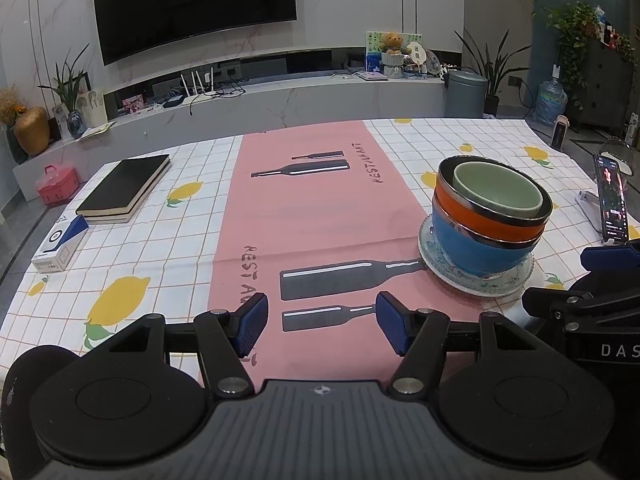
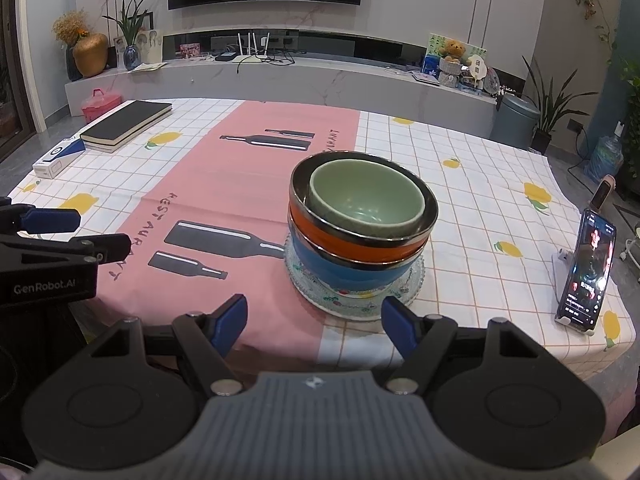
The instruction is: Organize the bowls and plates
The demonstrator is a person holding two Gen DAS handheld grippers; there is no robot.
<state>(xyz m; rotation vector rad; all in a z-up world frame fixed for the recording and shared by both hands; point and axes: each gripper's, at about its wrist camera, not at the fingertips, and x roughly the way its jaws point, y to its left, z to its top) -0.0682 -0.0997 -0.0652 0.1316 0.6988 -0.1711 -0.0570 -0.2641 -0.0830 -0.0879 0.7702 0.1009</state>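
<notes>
Stacked tableware on the table (image 2: 460,184), seen from both wrist views. A blue bowl (image 2: 352,274) sits on a clear patterned glass plate (image 2: 414,284); an orange bowl (image 2: 352,246) nests in the blue one, and a pale green bowl (image 2: 366,198) nests in the orange one, leaning slightly toward the far side. The stack stands toward the near edge of the table, where the pink runner (image 2: 224,184) meets the checked lemon cloth (image 2: 480,208).

The right gripper (image 2: 314,322) hovers at the near edge, just in front of the plate, jaws released and holding nothing. The left gripper (image 1: 322,322) hangs over the runner to the left of the stack, jaws likewise released and empty.

Judged from this layout, the nesting step appears complete, with both tools clear of the stack. Any further move would likely call for straightening the tilted green bowl, or gripping the plate rim to shift the whole stack; either needs a level, slow lift so the bowls do not slide.

A black book (image 2: 126,122) and a small box (image 2: 58,158) lie near the far left corner; a propped phone (image 2: 586,272) stands by the right edge.
</notes>
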